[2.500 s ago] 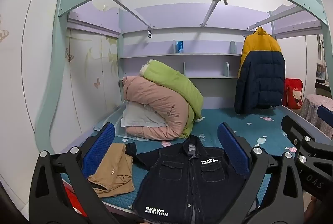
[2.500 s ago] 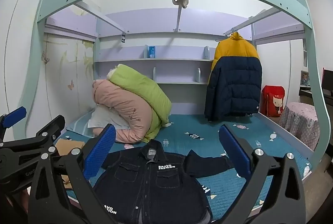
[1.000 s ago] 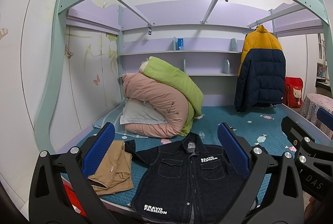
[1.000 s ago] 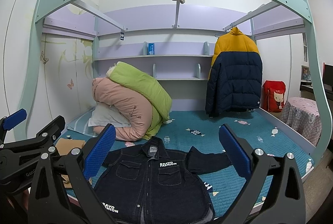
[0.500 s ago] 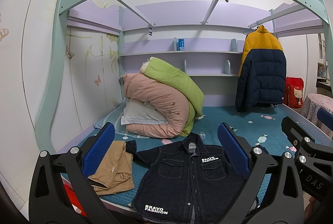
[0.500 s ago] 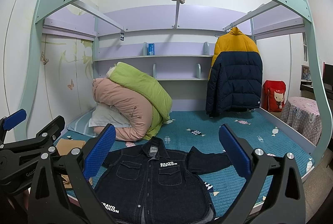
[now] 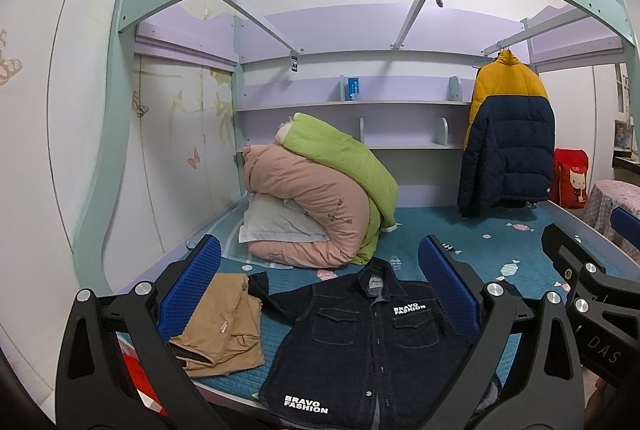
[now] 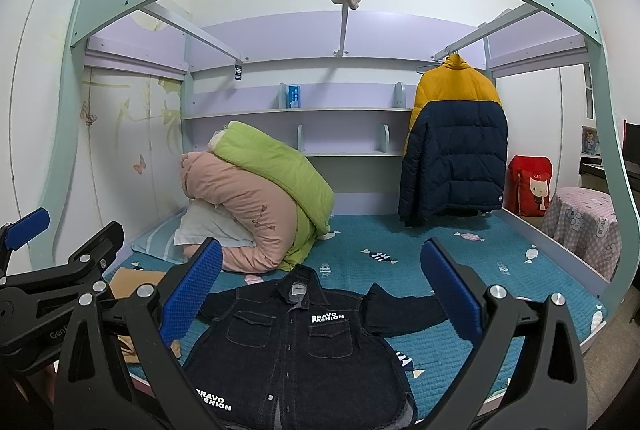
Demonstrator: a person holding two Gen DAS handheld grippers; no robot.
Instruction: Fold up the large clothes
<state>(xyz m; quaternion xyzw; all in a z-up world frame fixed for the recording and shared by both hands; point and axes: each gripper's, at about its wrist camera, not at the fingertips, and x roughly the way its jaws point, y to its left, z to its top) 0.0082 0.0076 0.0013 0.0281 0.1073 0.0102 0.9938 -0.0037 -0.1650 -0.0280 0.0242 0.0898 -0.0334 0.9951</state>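
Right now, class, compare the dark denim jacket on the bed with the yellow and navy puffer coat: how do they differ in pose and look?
The denim jacket lies flat on the teal bedspread, front up; the puffer coat hangs upright from a rail. The denim jacket is one dark colour with white "BRAVO FASHION" lettering; the puffer coat is yellow above and navy below, quilted and bulky. Neither is folded.

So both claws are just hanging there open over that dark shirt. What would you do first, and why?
Probably lower the right gripper to the sleeve spread out to the side and pinch it. The denim shirt lies flat, front up, unfolded; both the right and left gripper are open and hold nothing.
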